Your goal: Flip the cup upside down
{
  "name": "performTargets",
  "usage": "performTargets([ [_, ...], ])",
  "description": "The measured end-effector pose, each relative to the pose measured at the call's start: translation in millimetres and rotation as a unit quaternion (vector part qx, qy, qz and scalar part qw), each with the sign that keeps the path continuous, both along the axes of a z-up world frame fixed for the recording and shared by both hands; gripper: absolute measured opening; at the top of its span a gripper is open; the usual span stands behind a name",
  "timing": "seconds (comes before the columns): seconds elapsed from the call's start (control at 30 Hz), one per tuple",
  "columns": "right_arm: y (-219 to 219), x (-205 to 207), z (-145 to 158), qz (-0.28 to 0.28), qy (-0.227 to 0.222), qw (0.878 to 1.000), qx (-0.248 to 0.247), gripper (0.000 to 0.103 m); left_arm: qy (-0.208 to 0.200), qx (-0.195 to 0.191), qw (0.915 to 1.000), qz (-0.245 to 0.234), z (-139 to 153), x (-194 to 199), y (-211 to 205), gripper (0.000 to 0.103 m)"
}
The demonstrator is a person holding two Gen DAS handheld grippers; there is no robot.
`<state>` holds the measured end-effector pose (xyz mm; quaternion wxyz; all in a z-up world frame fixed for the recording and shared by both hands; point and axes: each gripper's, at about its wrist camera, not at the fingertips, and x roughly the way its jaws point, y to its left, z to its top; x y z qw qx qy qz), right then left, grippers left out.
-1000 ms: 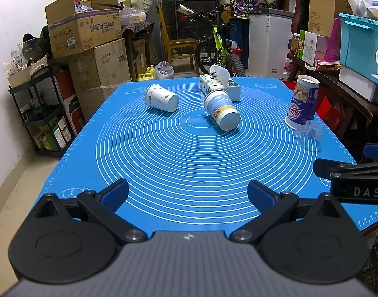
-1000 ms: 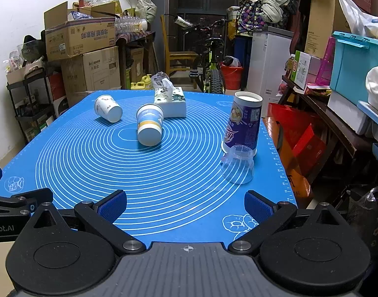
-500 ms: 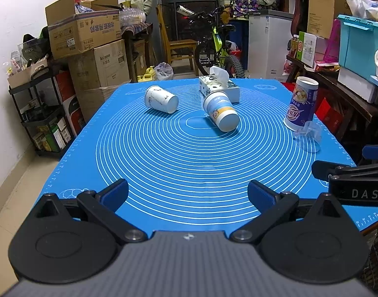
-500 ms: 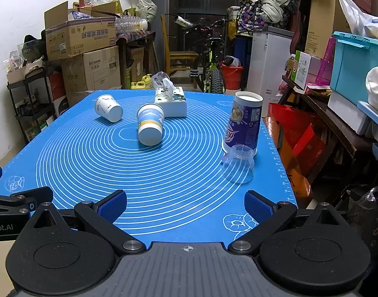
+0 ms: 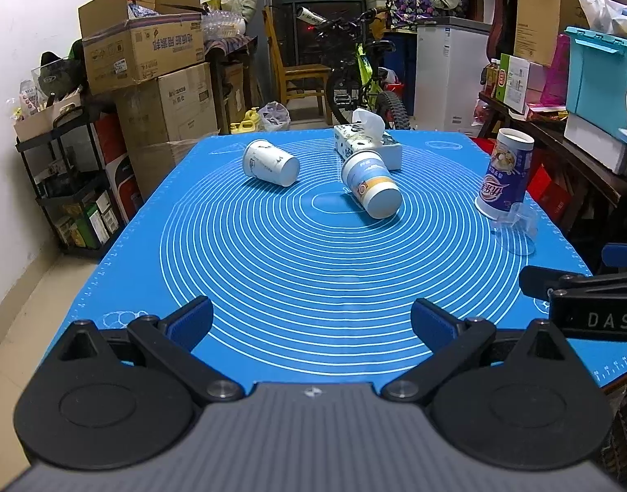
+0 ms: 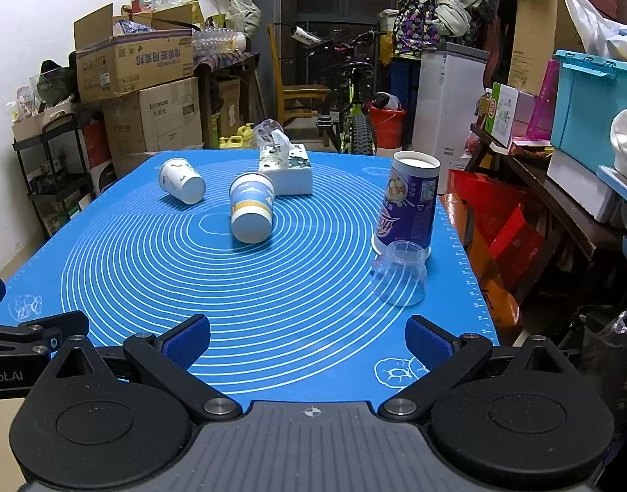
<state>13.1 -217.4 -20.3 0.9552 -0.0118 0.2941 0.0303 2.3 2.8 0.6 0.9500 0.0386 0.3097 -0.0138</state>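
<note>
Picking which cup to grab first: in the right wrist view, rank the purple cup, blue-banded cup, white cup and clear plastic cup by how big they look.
1. Purple cup, standing, clearly tallest.
2. Blue-banded cup, on its side.
3. Clear plastic cup and white cup look alike; the clear one sits nearer the camera and the white one farthest, so I won't rank them.

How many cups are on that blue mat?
4: a white cup lying far left, a blue cup lying mid-mat before the tissue box, a purple cup upside down at right, a clear cup before it.
</note>
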Motion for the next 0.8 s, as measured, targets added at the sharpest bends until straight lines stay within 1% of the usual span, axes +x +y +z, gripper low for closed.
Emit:
performTargets([
  [0.1,3.0,3.7,0.7,0.004,-0.005,1.0,-0.008,0.101,0.0,-0.001,1.0,0.003,-1.6,3.2,2.0,0.101],
  [0.2,2.6,14.3,3.8,0.007,-0.008,1.0,-0.006,0.101,-0.002,-0.004,0.9999,0.01,-3.6,9.0,3.1,0.101],
  [0.3,-0.9,28.6,9.4,0.007,-0.016,1.0,0.0,0.101,-0.003,-0.006,0.9999,0.016,-4.7,22.1,4.7,0.102],
  [0.37,-2.7,39.7,14.1,0.005,-0.026,1.0,0.0,0.101,-0.002,-0.001,0.9998,0.019,-4.7,34.9,5.5,0.102],
  [0.47,-5.7,62.0,20.3,0.0,-0.041,0.999,-0.005,0.101,0.003,0.002,0.9998,0.018,-4.4,59.2,6.3,0.102],
  [0.67,-10.7,120.9,25.3,-0.002,-0.049,0.999,0.009,0.101,0.004,-0.017,0.9989,0.043,-6.8,120.9,13.5,0.102],
  [0.8,-8.9,163.9,22.6,-0.006,-0.048,0.999,0.015,0.101,0.004,-0.035,0.9974,0.063,-8.4,173.1,20.1,0.102],
])
